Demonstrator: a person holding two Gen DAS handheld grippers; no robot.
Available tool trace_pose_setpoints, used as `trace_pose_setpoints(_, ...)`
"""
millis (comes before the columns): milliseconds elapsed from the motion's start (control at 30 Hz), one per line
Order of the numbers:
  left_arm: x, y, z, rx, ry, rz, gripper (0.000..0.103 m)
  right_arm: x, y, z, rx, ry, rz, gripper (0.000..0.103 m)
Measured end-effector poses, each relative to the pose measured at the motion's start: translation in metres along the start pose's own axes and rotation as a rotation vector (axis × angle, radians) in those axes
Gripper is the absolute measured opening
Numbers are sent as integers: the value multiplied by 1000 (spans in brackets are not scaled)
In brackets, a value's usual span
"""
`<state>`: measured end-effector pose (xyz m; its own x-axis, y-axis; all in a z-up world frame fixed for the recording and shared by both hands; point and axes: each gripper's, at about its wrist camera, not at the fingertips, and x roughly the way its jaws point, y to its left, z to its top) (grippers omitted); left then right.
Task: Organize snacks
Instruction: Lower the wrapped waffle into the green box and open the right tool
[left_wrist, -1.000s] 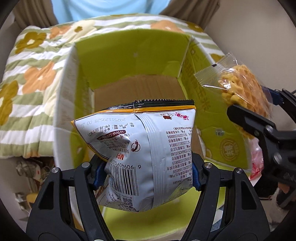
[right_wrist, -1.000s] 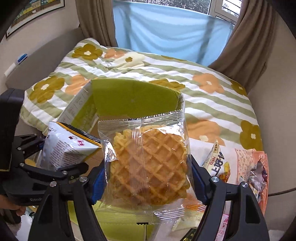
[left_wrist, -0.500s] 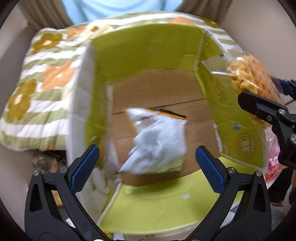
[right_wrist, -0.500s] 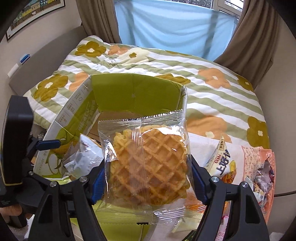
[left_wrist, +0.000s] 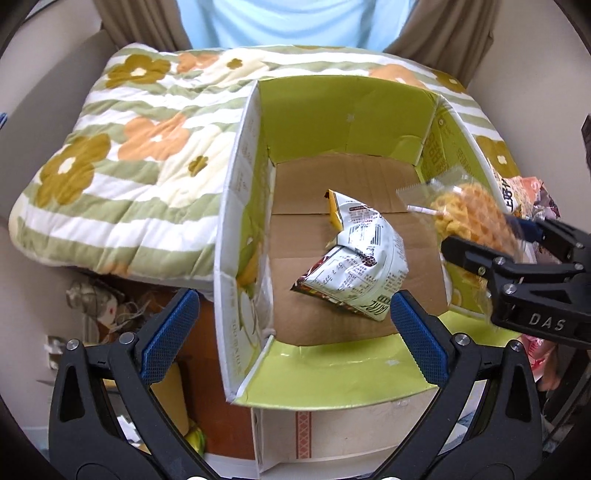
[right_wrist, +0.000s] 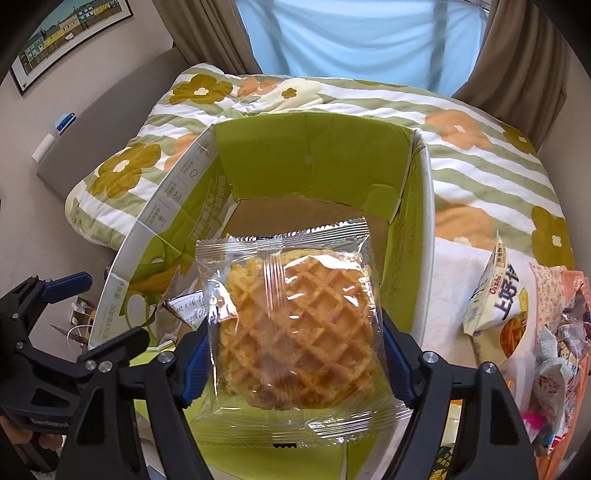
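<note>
A green-lined cardboard box stands open against the bed. A white chip bag lies crumpled on its brown floor, and a corner of the bag peeks out beside the waffle. My left gripper hangs wide open and empty above the box's near edge. My right gripper holds a waffle in a clear wrapper over the box. Its jaws are opening slightly, with both pads still on the packet. In the left wrist view the waffle and right gripper sit over the box's right wall.
A flowered, striped quilt covers the bed behind and left of the box. A yellow-and-white snack bag and a pile of packets lie right of the box. Clutter sits on the floor at the left.
My left gripper opened and let go of the chip bag, which fell to the box floor, then drew back and up. My right gripper sank a little toward the box with the waffle.
</note>
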<state>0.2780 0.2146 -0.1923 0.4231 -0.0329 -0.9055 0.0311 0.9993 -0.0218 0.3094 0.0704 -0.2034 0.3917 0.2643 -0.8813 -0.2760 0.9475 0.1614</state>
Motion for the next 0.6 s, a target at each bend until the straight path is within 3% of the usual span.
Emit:
trace_pose_setpoints(167, -5, 6, -7, -24, -7, -18, 102, -2, -1, -7, 44, -23, 22, 94)
trace_pose_setpoints(600, -39, 10, -23, -44, -89, -34, 102, -38, -5, -22, 85, -86, 9, 94)
